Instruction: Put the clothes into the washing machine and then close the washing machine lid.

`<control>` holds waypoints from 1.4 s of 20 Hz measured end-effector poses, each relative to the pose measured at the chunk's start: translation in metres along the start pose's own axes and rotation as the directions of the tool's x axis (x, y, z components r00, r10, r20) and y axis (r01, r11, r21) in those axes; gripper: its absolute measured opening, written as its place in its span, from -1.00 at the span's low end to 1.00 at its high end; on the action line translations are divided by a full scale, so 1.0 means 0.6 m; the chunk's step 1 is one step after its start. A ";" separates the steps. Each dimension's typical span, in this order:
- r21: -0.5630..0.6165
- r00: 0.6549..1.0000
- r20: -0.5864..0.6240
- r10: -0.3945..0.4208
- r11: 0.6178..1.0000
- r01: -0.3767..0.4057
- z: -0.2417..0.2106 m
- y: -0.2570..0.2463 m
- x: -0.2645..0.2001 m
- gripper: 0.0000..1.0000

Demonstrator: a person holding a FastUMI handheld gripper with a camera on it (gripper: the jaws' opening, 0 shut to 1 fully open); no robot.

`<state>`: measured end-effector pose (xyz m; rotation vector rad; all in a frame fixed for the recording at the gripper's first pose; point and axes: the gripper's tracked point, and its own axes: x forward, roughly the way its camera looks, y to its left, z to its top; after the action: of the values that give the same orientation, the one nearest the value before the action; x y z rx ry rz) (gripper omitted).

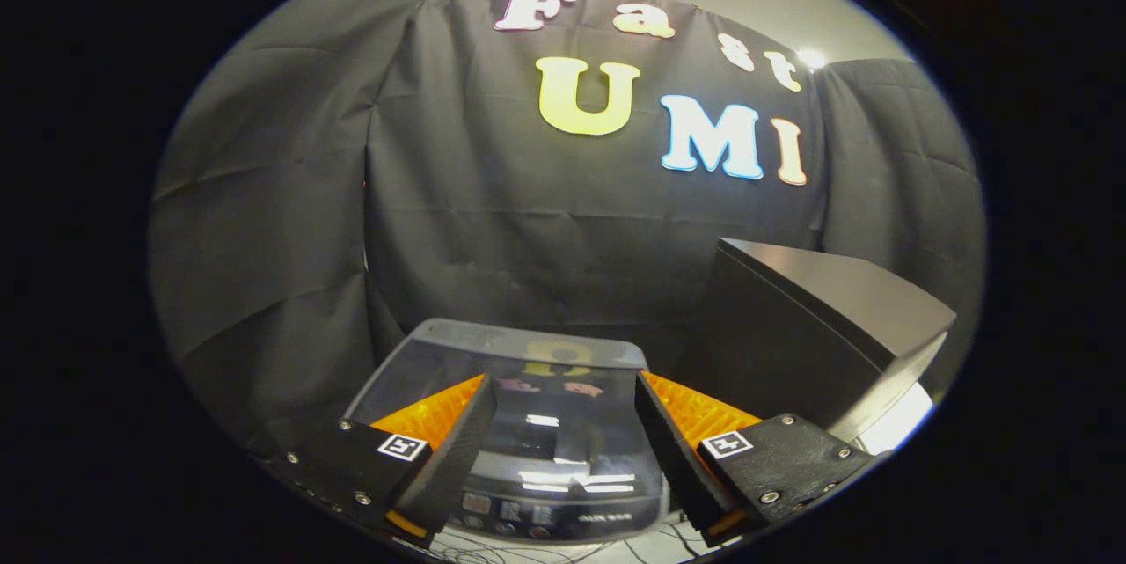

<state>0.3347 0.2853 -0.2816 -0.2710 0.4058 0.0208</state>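
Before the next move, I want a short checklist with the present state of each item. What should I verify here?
1. Gripper open, nothing between its fingers: ok.
2. Washing machine just ahead of the fingers, below them: ok.
3. Washing machine lid state: looks down, with reflections on its glossy top; not ok for loading.
4. Clothes located: cannot tell.
5. Dark box beside the machine, apart from the fingers: ok.
6. Cables at the machine's front, below the gripper: cannot tell if they are in the way.

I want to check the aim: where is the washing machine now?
In the gripper view, the washing machine sits just ahead of the open tongs, framed between them, lid down, with a dark box to its right.
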 end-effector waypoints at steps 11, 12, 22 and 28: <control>0.107 0.988 0.144 0.060 0.991 -0.076 -0.060 -0.272 -0.314 0.94; 0.106 0.987 0.152 0.061 0.991 -0.078 -0.066 -0.302 -0.339 0.94; 0.121 0.983 0.172 0.063 0.989 -0.085 -0.081 -0.498 -0.573 0.93; 0.058 0.966 0.242 0.096 0.992 -0.113 -0.072 -0.518 -0.656 0.93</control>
<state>-0.0210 -0.0125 -0.0855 -0.1736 0.1803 0.1411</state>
